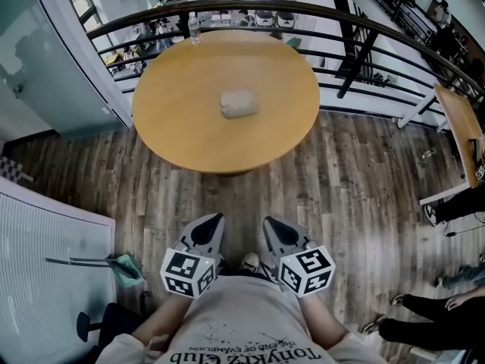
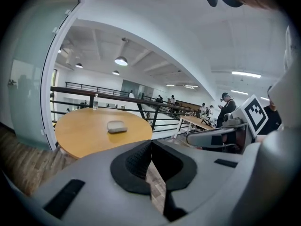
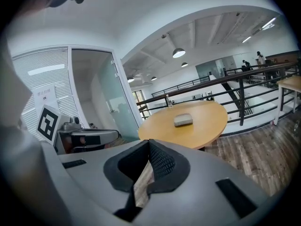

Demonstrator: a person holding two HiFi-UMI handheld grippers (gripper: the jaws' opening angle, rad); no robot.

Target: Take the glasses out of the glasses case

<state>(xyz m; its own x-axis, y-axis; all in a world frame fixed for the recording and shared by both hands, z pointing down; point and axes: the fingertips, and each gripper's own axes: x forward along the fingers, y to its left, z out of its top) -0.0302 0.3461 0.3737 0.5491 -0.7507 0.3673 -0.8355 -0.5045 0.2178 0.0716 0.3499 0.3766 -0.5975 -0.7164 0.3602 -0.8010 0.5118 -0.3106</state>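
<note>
Both grippers are empty, jaws pressed together: left gripper (image 2: 150,143), right gripper (image 3: 148,142). The glasses case (image 1: 239,103), seemingly closed, lies well ahead of both, mid-table. Best to step in, spread the jaws, pin the base with one pair and lift the lid with the other. The round wooden table (image 1: 174,127) carries a bottle (image 1: 192,26) at its far edge. It stands on a plank floor (image 1: 348,165), with a railing (image 1: 364,23) behind.

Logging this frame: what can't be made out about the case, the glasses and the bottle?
The glasses: unseen in all views; the closed case would hide them.
The case's opening side: too small and far away in every view.
The bottle: fill level too small to tell in the head view.
</note>
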